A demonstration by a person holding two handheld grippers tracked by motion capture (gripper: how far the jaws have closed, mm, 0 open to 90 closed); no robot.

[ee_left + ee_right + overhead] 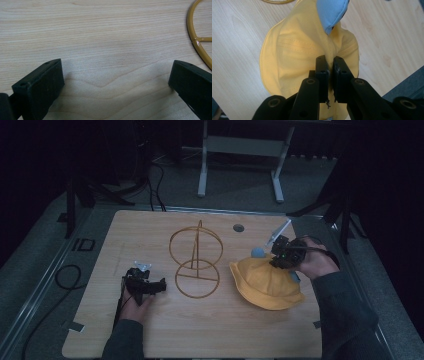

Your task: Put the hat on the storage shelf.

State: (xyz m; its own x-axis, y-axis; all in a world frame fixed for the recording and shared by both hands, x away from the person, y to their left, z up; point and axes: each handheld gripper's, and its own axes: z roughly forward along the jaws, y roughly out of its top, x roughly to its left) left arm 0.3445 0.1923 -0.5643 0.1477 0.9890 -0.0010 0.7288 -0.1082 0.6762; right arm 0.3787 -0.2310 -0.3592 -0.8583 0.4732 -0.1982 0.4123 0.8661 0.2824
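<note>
A yellow bucket hat [267, 282] lies on the right part of the wooden table [150, 335], with a pale blue ear-like piece [257, 252] at its far side. My right gripper [278, 260] is shut on a pinched fold of the yellow hat [294, 57], and the blue piece [331, 12] sticks up beyond the jaws. A gold wire stand [196, 260] of rings on a post rises at the table's middle. My left gripper [150, 285] rests low at the left, open, with bare wood between its jaws; the stand's base ring [197, 40] shows at the right edge there.
A round cable hole [238, 227] sits near the table's far edge. Black cables [65, 275] lie on the grey floor to the left. A white table frame [240, 150] and dark tripod legs [345, 215] stand beyond the table.
</note>
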